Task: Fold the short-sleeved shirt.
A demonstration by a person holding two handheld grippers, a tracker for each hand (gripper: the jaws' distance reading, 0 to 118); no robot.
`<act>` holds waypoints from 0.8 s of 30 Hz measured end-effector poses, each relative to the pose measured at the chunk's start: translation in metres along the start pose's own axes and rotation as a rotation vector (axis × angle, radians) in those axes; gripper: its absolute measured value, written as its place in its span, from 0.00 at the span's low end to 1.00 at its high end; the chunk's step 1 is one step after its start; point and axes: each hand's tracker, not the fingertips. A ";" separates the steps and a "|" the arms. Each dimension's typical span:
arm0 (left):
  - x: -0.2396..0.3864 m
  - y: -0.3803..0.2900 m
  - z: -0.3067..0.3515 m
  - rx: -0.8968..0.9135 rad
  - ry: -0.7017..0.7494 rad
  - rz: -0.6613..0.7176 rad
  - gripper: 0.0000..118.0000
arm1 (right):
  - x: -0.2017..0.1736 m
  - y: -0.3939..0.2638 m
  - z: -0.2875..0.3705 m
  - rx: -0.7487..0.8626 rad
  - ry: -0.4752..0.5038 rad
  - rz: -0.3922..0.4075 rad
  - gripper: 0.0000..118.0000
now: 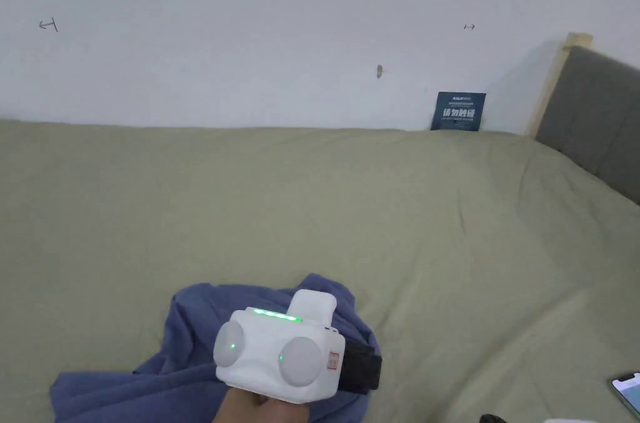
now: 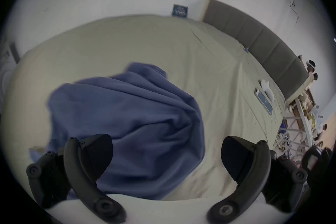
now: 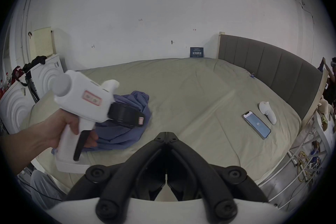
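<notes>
The short-sleeved shirt [image 1: 187,355], blue, lay crumpled in a loose heap on the bed [image 1: 375,205], near the front edge and toward its left side, w/ folds bunched up and one flap spread flat toward the left; no sleeve or collar could be made out in the pile. Left gripper [image 2: 166,157] hung just above the heap, jaws spread wide, nothing between them; in the left gripper view one jaw sat over the blue cloth, the other over bare sheet beside the shirt's right edge, and whether either touched the fabric couldn't be told. In the head view its white body w/ a green light strip covered the middle of the pile, held from below by the person's left hand [image 3: 72,128], fingers wrapped round the grip and the black trigger. Right gripper [image 3: 166,134] was off the shirt, over bare sheet near the front edge, to the right of the heap, jaws closed tip to tip w/ nothing held. Bed was covered by a pale olive sheet, lightly creased, running back to a white wall [image 1: 250,37]. Near the right edge lay a phone [image 3: 256,124], screen lit, and just beside it a white controller [image 3: 267,111], both well apart from the shirt. A grey padded headboard [image 3: 272,68] ran along the right side; a small dark sign [image 1: 458,111] leaned on the wall at the far edge by the headboard corner.
</notes>
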 end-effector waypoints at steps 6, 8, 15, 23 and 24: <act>-0.048 -0.041 0.151 0.275 0.172 0.093 0.99 | -0.019 0.010 0.024 0.074 0.036 0.004 0.02; -0.061 -0.065 0.204 0.397 0.275 0.085 0.94 | -0.027 0.013 0.033 0.098 0.055 0.006 0.02; -0.084 -0.154 0.321 0.584 0.520 0.157 0.07 | -0.059 0.012 0.065 0.160 0.094 0.025 0.02; -0.110 -0.212 0.343 0.573 0.600 0.265 0.00 | -0.083 0.003 0.078 0.179 0.125 0.051 0.02; -0.112 -0.214 0.344 0.569 0.597 0.269 0.00 | -0.085 0.003 0.078 0.178 0.126 0.060 0.02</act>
